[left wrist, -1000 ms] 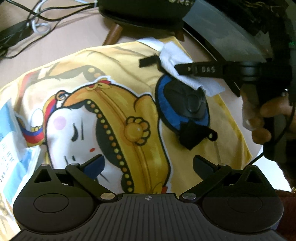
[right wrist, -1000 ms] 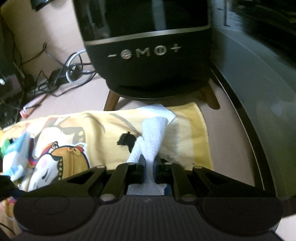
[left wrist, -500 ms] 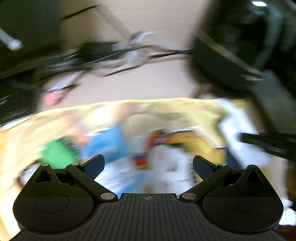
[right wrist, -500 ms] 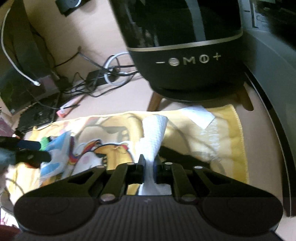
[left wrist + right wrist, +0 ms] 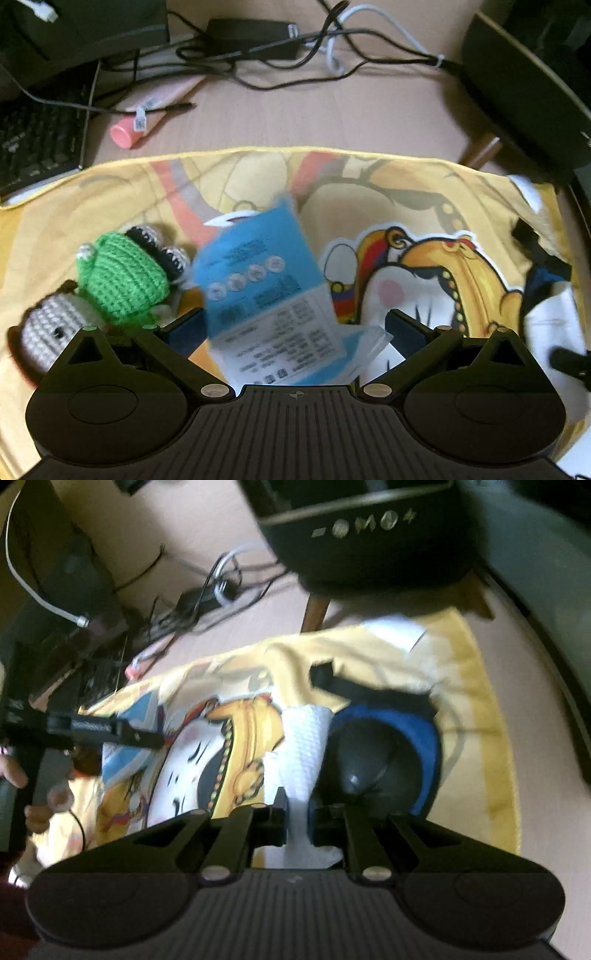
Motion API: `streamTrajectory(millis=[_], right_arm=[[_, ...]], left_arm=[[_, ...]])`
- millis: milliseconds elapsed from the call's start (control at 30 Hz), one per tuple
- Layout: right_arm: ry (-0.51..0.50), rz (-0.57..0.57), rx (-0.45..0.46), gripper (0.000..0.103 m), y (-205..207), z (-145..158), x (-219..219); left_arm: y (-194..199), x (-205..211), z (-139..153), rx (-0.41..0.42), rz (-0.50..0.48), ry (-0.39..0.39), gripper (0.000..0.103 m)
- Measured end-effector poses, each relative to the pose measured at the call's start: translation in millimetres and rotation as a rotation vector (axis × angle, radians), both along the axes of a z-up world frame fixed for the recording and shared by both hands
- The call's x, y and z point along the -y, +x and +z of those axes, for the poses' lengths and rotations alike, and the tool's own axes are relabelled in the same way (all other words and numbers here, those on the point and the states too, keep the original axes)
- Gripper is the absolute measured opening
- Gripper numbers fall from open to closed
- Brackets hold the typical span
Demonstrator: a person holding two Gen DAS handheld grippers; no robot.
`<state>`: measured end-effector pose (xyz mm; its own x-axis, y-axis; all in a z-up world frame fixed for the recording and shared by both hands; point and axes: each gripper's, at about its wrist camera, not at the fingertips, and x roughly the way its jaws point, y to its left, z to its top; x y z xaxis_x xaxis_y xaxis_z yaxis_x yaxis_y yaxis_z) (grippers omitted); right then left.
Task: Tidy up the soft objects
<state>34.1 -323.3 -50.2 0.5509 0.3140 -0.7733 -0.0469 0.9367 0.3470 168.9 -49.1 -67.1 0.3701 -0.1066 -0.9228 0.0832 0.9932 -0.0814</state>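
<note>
A yellow cartoon-print cloth (image 5: 369, 184) covers the desk. On it in the left wrist view lie a blue tissue packet (image 5: 266, 280), a green crocheted toy (image 5: 125, 273) and a grey crocheted toy (image 5: 51, 325). My left gripper (image 5: 293, 328) is open, its fingers on either side of the near end of the packet. In the right wrist view my right gripper (image 5: 297, 812) is shut on a white paper tissue (image 5: 304, 746), lifted beside a black and blue eye mask (image 5: 384, 753) that rests on the cloth (image 5: 480, 709). The left gripper's fingers (image 5: 110, 731) show at the left.
A black speaker on wooden legs (image 5: 369, 535) stands behind the cloth, with a tangle of cables (image 5: 295, 48), a power adapter (image 5: 247, 31), a pink tube (image 5: 147, 118) and a keyboard (image 5: 37, 147) at the back. A dark curved edge (image 5: 535, 572) runs along the right.
My left gripper swung left from the eye mask to the tissue packet and crocheted toys. My right gripper pulled the tissue up off the eye mask, which is now uncovered.
</note>
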Motion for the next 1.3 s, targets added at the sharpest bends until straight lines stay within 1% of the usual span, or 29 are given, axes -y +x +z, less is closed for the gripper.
streamTrajectory(millis=[100, 133, 200, 267, 367, 400, 467, 533, 567, 633, 700, 767, 833, 900, 967, 1033, 1133, 1300], right_arm=[[-0.013, -0.042, 0.010, 0.011, 0, 2, 3], [-0.015, -0.052, 0.010, 0.011, 0, 2, 3], [-0.018, -0.060, 0.011, 0.011, 0, 2, 2], [-0.025, -0.061, 0.012, 0.011, 0, 1, 1], [-0.039, -0.058, 0.012, 0.011, 0, 2, -1], [-0.042, -0.057, 0.012, 0.011, 0, 2, -2], [-0.047, -0.057, 0.016, 0.011, 1, 3, -1], [-0.052, -0.063, 0.033, 0.011, 3, 8, 0], [-0.054, -0.063, 0.048, 0.011, 6, 11, 1], [-0.044, -0.049, 0.079, 0.011, 12, 19, 1], [-0.028, -0.029, 0.101, 0.011, 21, 25, -2], [-0.015, 0.000, 0.112, 0.011, 30, 28, -8], [-0.004, 0.035, 0.118, 0.011, 39, 28, -16], [0.047, 0.076, 0.103, 0.011, 48, 21, -22], [0.116, 0.107, 0.056, 0.011, 61, 7, -29], [0.119, 0.120, 0.022, 0.011, 68, -3, -36], [0.121, 0.180, 0.002, 0.009, 67, -7, -43], [0.127, 0.228, -0.037, 0.010, 50, -9, -35]], left_arm=[[-1, 3, 0, 0.028, 0.031, -0.007, 0.103], [-4, 6, 3, 0.050, 0.018, -0.025, 0.103], [-13, 17, 10, 0.093, -0.059, -0.070, 0.103], [-23, 32, 14, 0.130, -0.155, -0.092, 0.103], [-36, 53, 18, 0.172, -0.281, -0.085, 0.103], [-41, 57, 19, 0.178, -0.328, -0.096, 0.103], [-49, 64, 22, 0.176, -0.427, -0.146, 0.103], [-56, 68, 24, 0.169, -0.479, -0.182, 0.103], [-58, 69, 24, 0.164, -0.485, -0.182, 0.103], [-55, 68, 22, 0.147, -0.443, -0.141, 0.103], [-51, 63, 19, 0.125, -0.380, -0.110, 0.103], [-44, 51, 18, 0.103, -0.300, -0.112, 0.103], [-35, 38, 18, 0.076, -0.241, -0.171, 0.103], [-25, 26, 18, 0.042, -0.188, -0.245, 0.103], [-18, 22, 14, 0.003, -0.173, -0.303, 0.103], [-12, 21, 10, -0.033, -0.166, -0.344, 0.103], [-9, 29, 6, -0.043, -0.186, -0.323, 0.103], [-1, 35, 6, -0.033, -0.207, -0.341, 0.103]])
